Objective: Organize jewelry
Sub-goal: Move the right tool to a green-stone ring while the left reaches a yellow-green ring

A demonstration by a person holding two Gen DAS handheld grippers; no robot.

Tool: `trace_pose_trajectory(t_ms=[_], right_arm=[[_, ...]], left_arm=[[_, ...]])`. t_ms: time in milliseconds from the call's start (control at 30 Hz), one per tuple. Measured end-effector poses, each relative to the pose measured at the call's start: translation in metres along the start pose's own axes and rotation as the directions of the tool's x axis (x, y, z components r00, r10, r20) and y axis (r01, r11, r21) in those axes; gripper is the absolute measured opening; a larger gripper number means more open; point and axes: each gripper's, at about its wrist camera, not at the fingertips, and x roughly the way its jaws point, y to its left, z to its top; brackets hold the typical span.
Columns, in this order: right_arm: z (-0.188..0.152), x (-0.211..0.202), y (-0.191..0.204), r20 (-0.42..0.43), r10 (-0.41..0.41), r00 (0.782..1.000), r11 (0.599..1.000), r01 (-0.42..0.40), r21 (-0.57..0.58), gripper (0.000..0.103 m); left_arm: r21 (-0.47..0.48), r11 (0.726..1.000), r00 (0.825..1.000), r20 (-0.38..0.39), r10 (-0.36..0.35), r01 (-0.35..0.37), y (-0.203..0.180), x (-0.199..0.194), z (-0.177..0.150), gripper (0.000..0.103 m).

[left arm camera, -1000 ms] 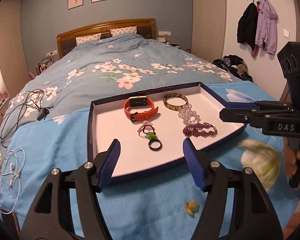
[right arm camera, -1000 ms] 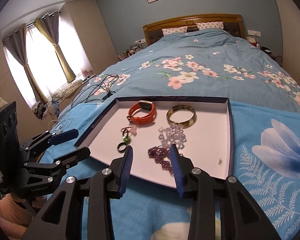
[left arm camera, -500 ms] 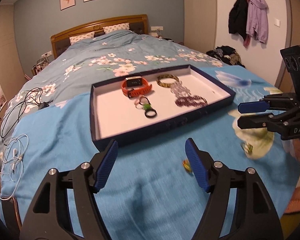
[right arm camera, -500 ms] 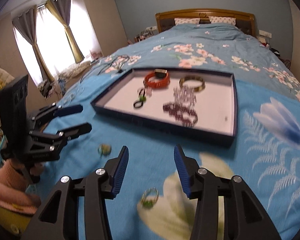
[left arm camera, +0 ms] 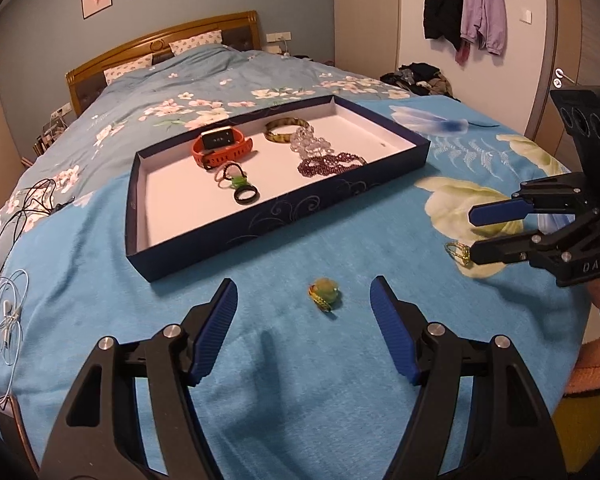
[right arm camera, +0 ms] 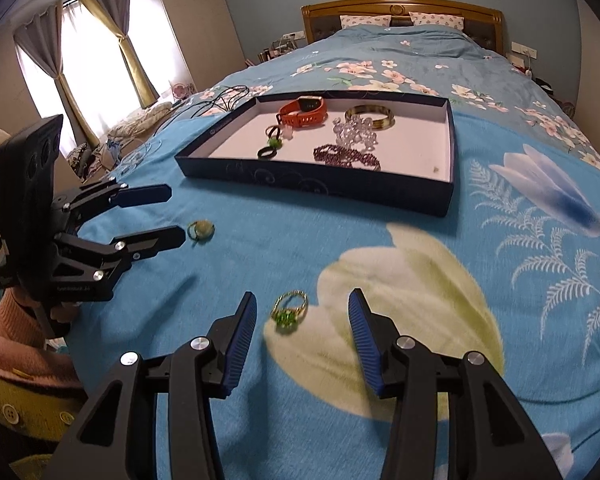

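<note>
A dark blue tray (left arm camera: 284,216) (right arm camera: 320,184) with a white floor lies on the blue bedspread. It holds an orange watch (left arm camera: 222,146), a bangle (left arm camera: 286,128), clear beads (left arm camera: 312,144), a purple bead bracelet (left arm camera: 328,162) and small rings (left arm camera: 246,194). A yellow-green ring (left arm camera: 323,291) (right arm camera: 200,230) lies on the spread in front of my open left gripper (left arm camera: 302,300) (right arm camera: 160,216). A gold ring with a green stone (right arm camera: 290,312) (left arm camera: 458,252) lies between the fingers of my open right gripper (right arm camera: 302,318) (left arm camera: 476,232).
White earphones (left arm camera: 6,316) and black cables (left arm camera: 24,208) lie at the bed's left edge. Coats (left arm camera: 464,4) hang on the right wall. The bed's near edge is just below both grippers.
Both grippers have pulled back from over the tray toward the bed's near edge and lowered. Each now faces a loose ring on the bedspread. Both stay open.
</note>
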Motion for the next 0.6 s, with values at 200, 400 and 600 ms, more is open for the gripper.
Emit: trace_pose_trajectory(t_ms=[200, 400, 600], right_arm=[[-0.003, 0.005, 0.006, -0.004, -0.009, 1.000, 1.000, 0.009, -0.010, 0.045], [-0.004, 0.009, 0.018, -0.007, -0.056, 0.998, 0.997, 0.055, -0.061, 0.031], [-0.003, 0.010, 0.019, -0.004, -0.083, 0.997, 0.994, 0.082, -0.075, 0.021]], left_arm=[[-0.021, 1.000, 1.000, -0.010, -0.001, 0.000, 0.001, 0.003, 0.001, 0.064], [-0.038, 0.999, 1.000, -0.023, -0.006, 0.005, 0.002, 0.006, 0.002, 0.060], [-0.046, 0.999, 0.999, -0.040, -0.022, 0.020, 0.001, 0.009, 0.001, 0.055]])
